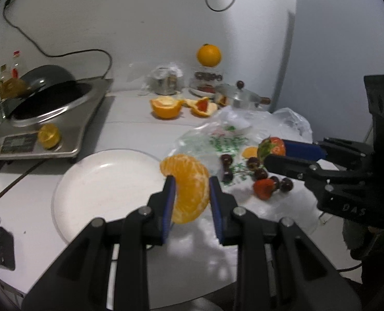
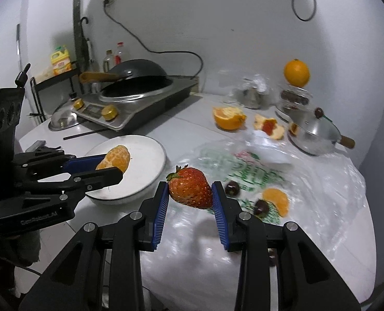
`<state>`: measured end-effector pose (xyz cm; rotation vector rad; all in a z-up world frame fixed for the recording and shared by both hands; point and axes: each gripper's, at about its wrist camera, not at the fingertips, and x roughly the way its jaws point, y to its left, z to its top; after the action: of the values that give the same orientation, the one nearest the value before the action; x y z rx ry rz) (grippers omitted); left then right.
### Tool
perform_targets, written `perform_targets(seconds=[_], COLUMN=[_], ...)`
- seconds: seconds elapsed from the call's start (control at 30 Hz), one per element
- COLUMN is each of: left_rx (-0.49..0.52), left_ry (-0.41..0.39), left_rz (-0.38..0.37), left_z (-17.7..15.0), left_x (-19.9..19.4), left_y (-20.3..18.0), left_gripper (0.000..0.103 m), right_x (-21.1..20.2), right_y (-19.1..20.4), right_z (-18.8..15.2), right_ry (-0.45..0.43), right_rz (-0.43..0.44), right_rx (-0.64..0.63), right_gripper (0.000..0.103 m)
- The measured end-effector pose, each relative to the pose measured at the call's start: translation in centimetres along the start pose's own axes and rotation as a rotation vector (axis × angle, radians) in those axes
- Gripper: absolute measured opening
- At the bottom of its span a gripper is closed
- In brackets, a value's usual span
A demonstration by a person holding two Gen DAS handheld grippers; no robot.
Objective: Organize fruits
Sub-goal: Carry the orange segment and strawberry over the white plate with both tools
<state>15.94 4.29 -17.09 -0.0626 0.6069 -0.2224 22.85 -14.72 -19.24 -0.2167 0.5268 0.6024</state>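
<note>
My left gripper (image 1: 190, 181) is clamped on a peeled orange chunk (image 1: 188, 185), its blue pads pressing both sides, and the fruit hangs above the right edge of the white plate (image 1: 101, 189). My right gripper (image 2: 190, 189) is closed on a strawberry (image 2: 192, 189), leaf end pointing left, held in the air over the clear plastic bag (image 2: 282, 197) spread across the counter.

From the right wrist camera I see the left gripper off to the left with its orange chunk over the plate. From the left wrist camera the right gripper sits at the right with the strawberry at its tips.

On the bag below lie several dark cherries (image 1: 260, 173), a second strawberry (image 1: 264, 188) and a small orange segment (image 2: 277, 200).

Farther back, orange peel halves (image 1: 166, 107) rest on the counter beside a small metal pot (image 2: 313, 134) with a wooden handle. An induction cooker (image 1: 44, 127) carries a dark wok (image 2: 137, 73). At the wall, a whole orange (image 1: 208, 55) sits on top of a jar (image 1: 206, 83).
</note>
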Motion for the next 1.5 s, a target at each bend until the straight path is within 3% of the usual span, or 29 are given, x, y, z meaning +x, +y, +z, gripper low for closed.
perform_targets(seconds=[0.27, 0.73, 1.23, 1.5], left_rx=[-0.048, -0.083, -0.094, -0.126], left_ry=[0.001, 0.044, 0.108, 0.100], left_rz=[0.045, 0.041, 0.018, 0.024], left_z=[-1.6, -4.1, -4.4, -4.2], left_x=[-0.7, 0.2, 2.6, 2.2], left_y=[4.0, 8.1, 9.7, 10.4], left_gripper=[0.027, 0.027, 0.028, 0.039], right_x=[1.9, 6.3, 10.2, 11.3], right_y=[3.9, 9.0, 10.4, 9.9], right_z=[1.0, 1.8, 0.6, 0.4], right_ry=[0.025, 0.074, 0.158, 0.187], right_rz=[0.035, 0.077, 0.109, 0.118], right_rx=[-0.047, -0.090, -0.065, -0.034], right_gripper=[0.036, 0.036, 0.036, 0.036])
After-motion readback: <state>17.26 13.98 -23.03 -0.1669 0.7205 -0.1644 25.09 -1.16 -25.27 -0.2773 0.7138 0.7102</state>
